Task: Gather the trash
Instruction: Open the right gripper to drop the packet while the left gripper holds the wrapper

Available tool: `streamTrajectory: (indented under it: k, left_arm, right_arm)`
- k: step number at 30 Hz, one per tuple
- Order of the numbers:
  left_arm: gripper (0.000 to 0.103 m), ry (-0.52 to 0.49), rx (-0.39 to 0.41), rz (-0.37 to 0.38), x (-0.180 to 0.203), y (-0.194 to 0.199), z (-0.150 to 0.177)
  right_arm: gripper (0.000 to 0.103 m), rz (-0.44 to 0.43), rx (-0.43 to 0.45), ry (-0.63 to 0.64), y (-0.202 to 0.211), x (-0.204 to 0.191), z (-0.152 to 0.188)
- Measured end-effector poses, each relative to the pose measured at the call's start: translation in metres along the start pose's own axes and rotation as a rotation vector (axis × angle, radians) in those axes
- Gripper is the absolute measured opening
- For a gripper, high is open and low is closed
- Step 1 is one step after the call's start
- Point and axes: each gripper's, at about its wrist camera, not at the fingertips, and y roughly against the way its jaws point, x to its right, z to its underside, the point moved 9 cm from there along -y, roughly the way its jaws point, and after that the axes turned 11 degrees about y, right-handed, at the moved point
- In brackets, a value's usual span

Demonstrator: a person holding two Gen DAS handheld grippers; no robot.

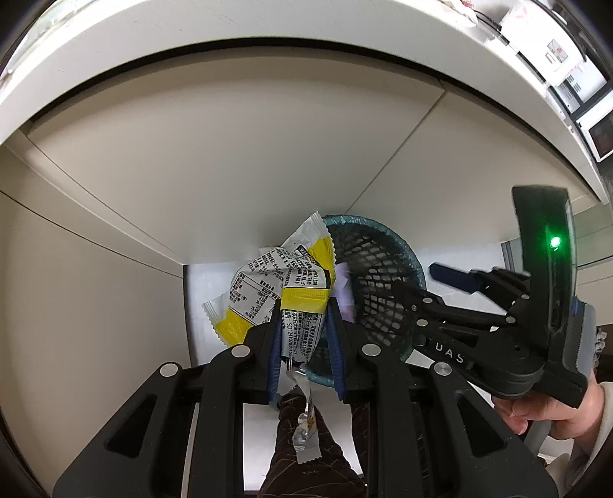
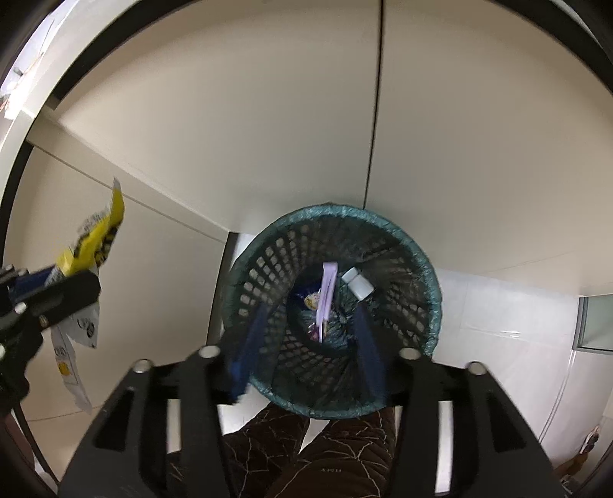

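A crumpled yellow-and-white snack wrapper (image 1: pixel 283 276) is pinched between the blue pads of my left gripper (image 1: pixel 304 306), and a thin strip of it (image 1: pixel 306 433) hangs down behind the fingers. The wrapper hangs just left of the green mesh trash basket (image 1: pixel 406 249). My right gripper (image 2: pixel 310 310) is straight above the basket (image 2: pixel 429 268), fingers apart, with nothing between them. Inside the basket lie a purple wrapper (image 2: pixel 328 291) and a small white bottle (image 2: pixel 358 285). In the right wrist view, the left gripper (image 2: pixel 65 281) and its wrapper (image 2: pixel 95 241) are at the left edge.
Cream cabinet doors (image 1: pixel 230 172) rise behind the basket under a white countertop (image 1: pixel 268 30). The basket stands on pale floor tiles (image 2: pixel 498 325). A person's legs in dark patterned trousers (image 2: pixel 306 452) are just in front of it. A hand (image 1: pixel 544 413) holds the right gripper (image 1: pixel 417 279).
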Motion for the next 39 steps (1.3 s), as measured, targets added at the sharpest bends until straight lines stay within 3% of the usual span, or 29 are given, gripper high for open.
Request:
streamTrajectory:
  k: [6, 11, 17, 24, 39]
  left_arm:
    - [0.020, -0.010, -0.019, -0.003, 0.008, -0.013, -0.002]
    - [0.020, -0.014, -0.024, 0.016, 0.018, -0.024, -0.005]
    - [0.021, -0.030, -0.036, 0.024, 0.031, -0.040, 0.001]
    - [0.021, -0.024, -0.067, 0.041, 0.042, -0.062, 0.007]
    - [0.022, 0.024, -0.110, 0.052, 0.070, -0.109, 0.021]
  right_arm:
    - [0.062, 0.008, 0.013, -0.015, 0.009, 0.012, 0.002]
    - [0.079, 0.028, 0.036, -0.029, 0.025, 0.029, 0.003]
    - [0.087, 0.072, 0.052, -0.059, 0.043, 0.058, 0.007]
    - [0.088, 0.113, 0.101, -0.087, 0.067, 0.090, 0.007]
    - [0.088, 0.165, 0.094, -0.043, 0.091, 0.128, 0.003]
